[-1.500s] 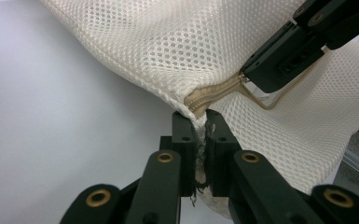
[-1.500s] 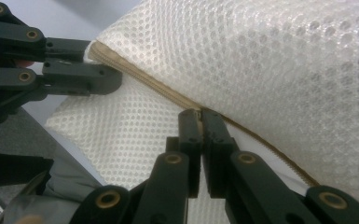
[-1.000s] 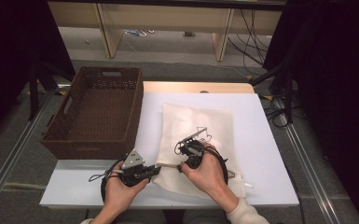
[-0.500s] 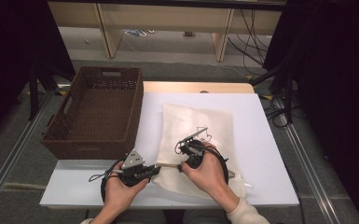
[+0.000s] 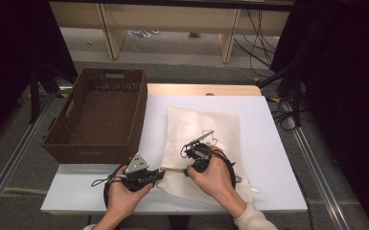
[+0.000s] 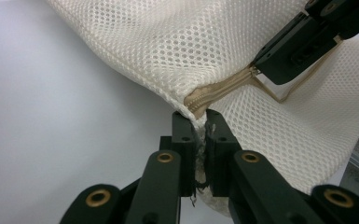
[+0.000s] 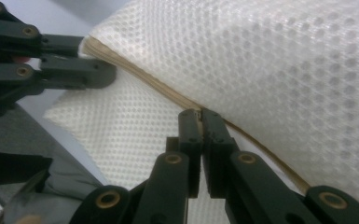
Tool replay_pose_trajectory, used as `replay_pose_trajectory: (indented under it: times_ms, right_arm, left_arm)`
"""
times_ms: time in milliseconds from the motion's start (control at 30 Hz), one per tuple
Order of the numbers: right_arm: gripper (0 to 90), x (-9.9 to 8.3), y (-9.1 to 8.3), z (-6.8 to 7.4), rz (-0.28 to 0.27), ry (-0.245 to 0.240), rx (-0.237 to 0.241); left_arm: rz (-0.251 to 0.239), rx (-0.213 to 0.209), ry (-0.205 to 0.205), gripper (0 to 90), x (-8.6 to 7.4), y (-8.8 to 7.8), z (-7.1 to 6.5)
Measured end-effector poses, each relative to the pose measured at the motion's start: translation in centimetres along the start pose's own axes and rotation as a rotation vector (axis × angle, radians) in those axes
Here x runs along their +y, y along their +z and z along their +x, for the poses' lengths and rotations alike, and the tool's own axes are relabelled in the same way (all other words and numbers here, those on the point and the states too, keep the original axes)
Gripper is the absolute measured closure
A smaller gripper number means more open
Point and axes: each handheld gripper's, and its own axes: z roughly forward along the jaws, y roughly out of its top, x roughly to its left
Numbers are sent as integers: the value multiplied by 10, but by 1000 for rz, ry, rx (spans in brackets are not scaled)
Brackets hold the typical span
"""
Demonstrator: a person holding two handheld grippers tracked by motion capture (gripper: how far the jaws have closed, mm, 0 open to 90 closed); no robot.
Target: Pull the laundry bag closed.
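A cream mesh bag (image 5: 203, 129) lies flat on the white table (image 5: 273, 158). A tan zipper (image 6: 219, 91) runs along its near edge. My left gripper (image 5: 160, 173) points right and is shut on the bag's near-left corner, where the zipper ends (image 6: 200, 122). In the left gripper view the mesh bag (image 6: 191, 42) stretches away above the jaws. My right gripper (image 5: 188, 169) points left, shut on the zipper pull (image 7: 199, 113) a short way along the zipper (image 7: 140, 77). The bag's mesh (image 7: 284, 60) rises behind it. Each gripper view also shows the other gripper (image 6: 257, 70) (image 7: 107, 74).
A brown wicker basket (image 5: 96, 143) stands on the left part of the table, close to the left gripper. Table legs and cables show on the floor beyond the far edge. Bare white tabletop lies to the right of the bag.
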Motion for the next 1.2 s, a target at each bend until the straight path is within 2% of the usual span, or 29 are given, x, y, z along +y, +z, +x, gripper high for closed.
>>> replay_pose_trajectory:
  times_ms: [67,133,200,467,533,600,700,833,967,1033,1200]
  right_arm:
    - [884,0,1,0,5,9,-25]
    - [883,0,0,0,1,6,-21]
    - [883,0,-1,0,-7,1,2]
    - [883,0,-1,-1,4,3,-3]
    - [883,0,-1,-2,9,3,-31]
    - [883,-1,-1,-1,8,22,-36]
    - [884,0,-2,-2,17,18,-28]
    - [883,-1,-2,-3,11,24,-27]
    - [884,-1,-2,-3,17,19,-25]
    - [884,0,-3,-4,11,14,-9]
    - [883,-1,-3,-4,18,22,-25]
  left_arm:
    - [9,5,12,841,1,-1,0]
    - [5,8,19,841,1,-1,1]
    - [12,13,9,841,1,-1,0]
    - [8,9,14,841,1,-1,0]
    - [7,8,11,841,1,-1,0]
    - [6,13,15,842,0,-1,1]
    - [6,12,21,841,1,-1,1]
    - [-1,6,3,841,0,0,0]
    - [8,13,15,841,0,-1,1]
    - [4,10,12,841,0,-1,1]
    - [5,14,16,841,0,-1,2]
